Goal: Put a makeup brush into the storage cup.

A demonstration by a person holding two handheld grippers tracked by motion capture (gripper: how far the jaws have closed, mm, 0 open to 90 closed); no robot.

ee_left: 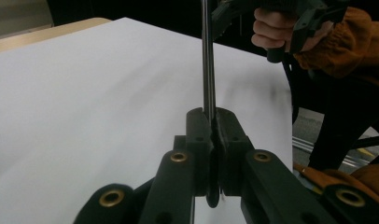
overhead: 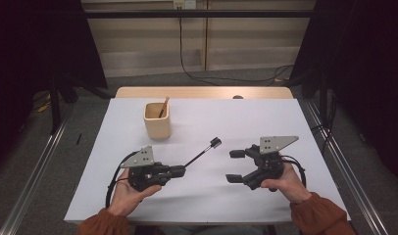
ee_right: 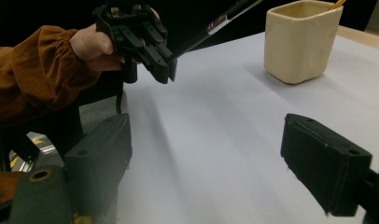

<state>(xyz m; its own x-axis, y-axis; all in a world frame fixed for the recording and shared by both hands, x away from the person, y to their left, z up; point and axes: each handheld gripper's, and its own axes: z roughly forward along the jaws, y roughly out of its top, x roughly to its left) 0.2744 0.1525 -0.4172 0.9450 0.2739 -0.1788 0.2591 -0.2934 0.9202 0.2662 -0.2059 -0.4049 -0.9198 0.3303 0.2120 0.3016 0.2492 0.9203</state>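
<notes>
My left gripper (overhead: 180,170) is shut on the lower end of a thin black rod (overhead: 199,155) with a small black head (overhead: 215,142), which slants up and to the right above the white table (overhead: 265,117). In the left gripper view the rod (ee_left: 207,60) rises straight from between the closed jaws (ee_left: 213,121). My right gripper (overhead: 235,166) faces left toward it, open, with nothing between its jaws. In the right gripper view its two pads stand far apart (ee_right: 213,158), and the left gripper (ee_right: 166,70) with the rod (ee_right: 211,30) is seen beyond.
A cream cup (overhead: 157,120) stands at the back left of the table with a wooden stick (overhead: 163,106) leaning inside; it appears in the right gripper view (ee_right: 299,42) too. A wooden board edge (overhead: 202,92) runs behind the table. Dark curtains and cables lie beyond.
</notes>
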